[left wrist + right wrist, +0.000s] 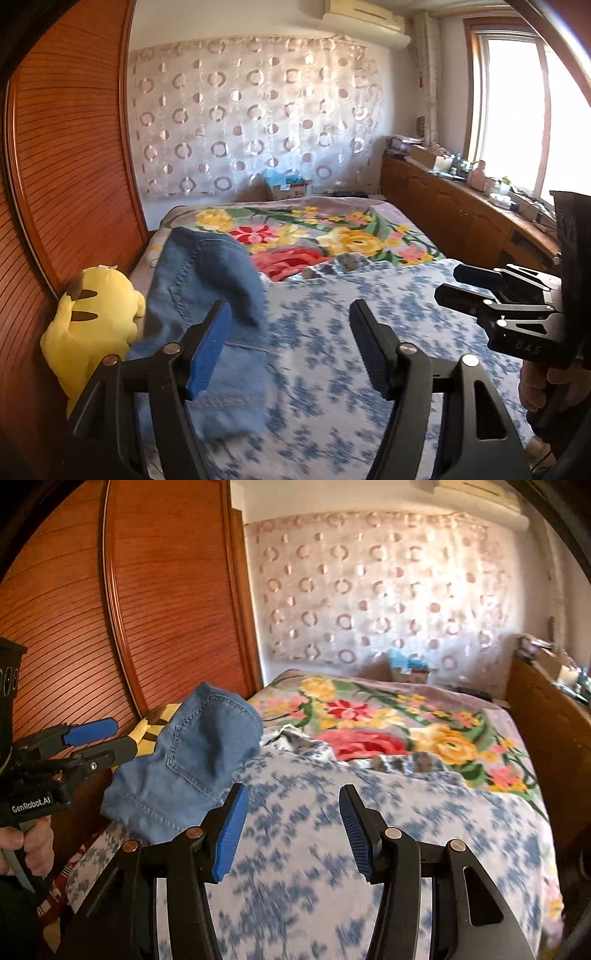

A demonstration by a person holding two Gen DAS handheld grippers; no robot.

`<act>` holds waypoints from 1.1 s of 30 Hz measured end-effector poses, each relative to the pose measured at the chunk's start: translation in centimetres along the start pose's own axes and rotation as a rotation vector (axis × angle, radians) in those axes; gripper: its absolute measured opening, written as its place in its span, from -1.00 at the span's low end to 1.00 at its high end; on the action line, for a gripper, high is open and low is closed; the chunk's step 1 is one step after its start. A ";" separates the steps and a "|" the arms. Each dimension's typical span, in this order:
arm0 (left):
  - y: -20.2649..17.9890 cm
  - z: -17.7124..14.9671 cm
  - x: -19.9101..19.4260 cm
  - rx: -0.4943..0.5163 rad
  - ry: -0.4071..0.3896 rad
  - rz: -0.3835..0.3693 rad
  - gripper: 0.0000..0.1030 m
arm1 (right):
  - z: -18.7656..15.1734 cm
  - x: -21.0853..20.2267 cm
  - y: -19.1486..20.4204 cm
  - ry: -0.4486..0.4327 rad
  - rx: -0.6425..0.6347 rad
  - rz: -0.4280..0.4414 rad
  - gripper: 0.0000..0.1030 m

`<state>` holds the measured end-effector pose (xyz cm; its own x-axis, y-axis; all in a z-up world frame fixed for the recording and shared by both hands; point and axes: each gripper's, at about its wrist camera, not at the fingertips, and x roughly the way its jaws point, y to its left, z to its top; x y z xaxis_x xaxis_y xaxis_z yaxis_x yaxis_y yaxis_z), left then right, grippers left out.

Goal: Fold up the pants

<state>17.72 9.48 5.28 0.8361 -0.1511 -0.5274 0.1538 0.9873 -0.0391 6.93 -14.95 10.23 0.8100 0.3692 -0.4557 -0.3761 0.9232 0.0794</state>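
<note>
Here the jeans (207,295) lie in a bunched heap at the left edge of the bed (369,812), on the blue-flowered sheet, touching a yellow plush toy (92,325) by the wooden wardrobe (74,147). Both the left tool (290,347) and the right tool (293,830) hang wide and hold nothing, above the sheet. Denim is probably soft but fairly heavy, so it should drape without slipping; the waistband or a stitched hem would likely give the firmest hold.
</note>
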 end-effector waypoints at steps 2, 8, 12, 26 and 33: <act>-1.0 -0.6 -1.1 0.000 -0.013 -0.009 0.52 | -1.1 -2.6 0.2 -0.019 0.007 -0.025 0.11; -3.7 -2.3 -3.8 0.003 -0.050 -0.038 0.67 | -3.9 -8.2 2.1 -0.056 0.011 -0.076 0.19; -5.3 -3.5 -5.3 -0.002 -0.054 -0.017 0.67 | -5.5 -10.7 3.2 -0.072 0.021 -0.116 0.21; -8.2 -6.9 -8.5 0.026 -0.063 0.043 0.67 | -8.4 -15.0 6.1 -0.115 0.070 -0.195 0.23; -8.7 -7.8 -9.3 0.023 -0.062 0.038 0.67 | -8.5 -15.0 5.4 -0.118 0.083 -0.209 0.23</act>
<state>4.49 2.69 3.91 0.8723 -0.1173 -0.4746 0.1332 0.9911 -0.0002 -11.07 -16.43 9.93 0.9151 0.1743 -0.3636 -0.1600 0.9847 0.0693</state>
